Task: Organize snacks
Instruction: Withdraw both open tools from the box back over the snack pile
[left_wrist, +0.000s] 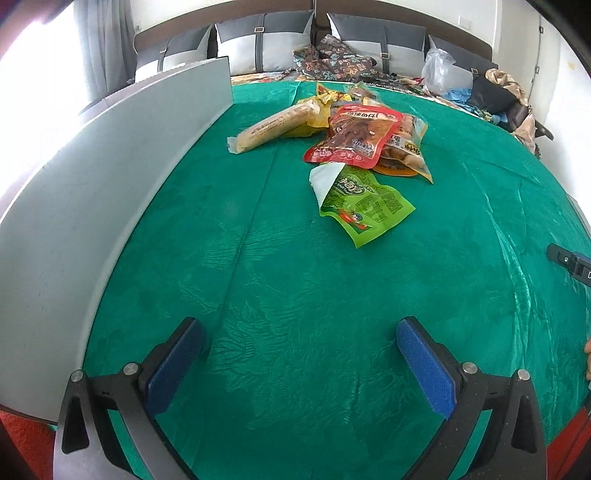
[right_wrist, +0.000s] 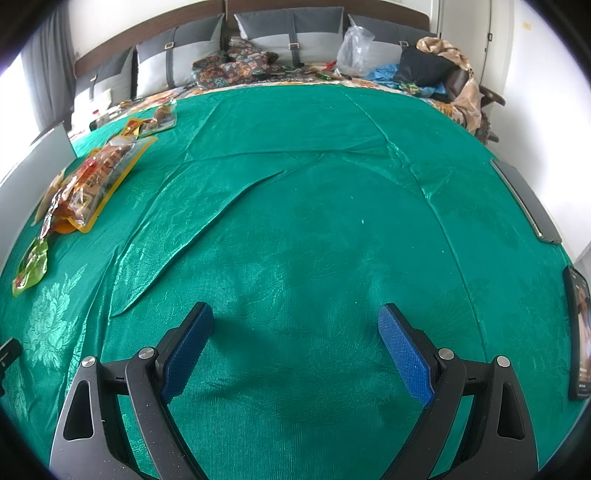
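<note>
Judging by how things lie, the sorting has barely begun, if at all. At the far left of the left wrist view stands a grey panel (left_wrist: 110, 155), upright along the edge of the green cloth (left_wrist: 295, 277) that covers the counter; whether it is the wall of a box meant for the snacks I cannot tell. Nothing lies against it.

To its right, well up the cloth, the snacks sit in one loose heap. Leftmost is a long tan roll pack (left_wrist: 273, 127), lying at a slant, its far end touching a yellow wrapper (left_wrist: 317, 110). Next comes a red pouch (left_wrist: 354, 136), resting on top of an orange-edged clear bag (left_wrist: 410, 151). Just in front of these lies a green pouch (left_wrist: 364, 206), with a white flap at its near corner. A few more packets lie behind the heap, too small to name. In the right wrist view the same heap runs along the far left edge, and the middle of the cloth is bare. All of it seems yet to be grouped or put away.

The left gripper (left_wrist: 299, 365) hovers low over the near cloth, spread wide and carrying nothing, pointing toward the heap but well short of it. The right gripper (right_wrist: 295, 347) is likewise spread wide and carrying nothing, aimed at bare cloth with the snacks well off to its left. Beyond it, at the right edge, lie two dark flat devices (right_wrist: 524, 201), probably phones.
</note>
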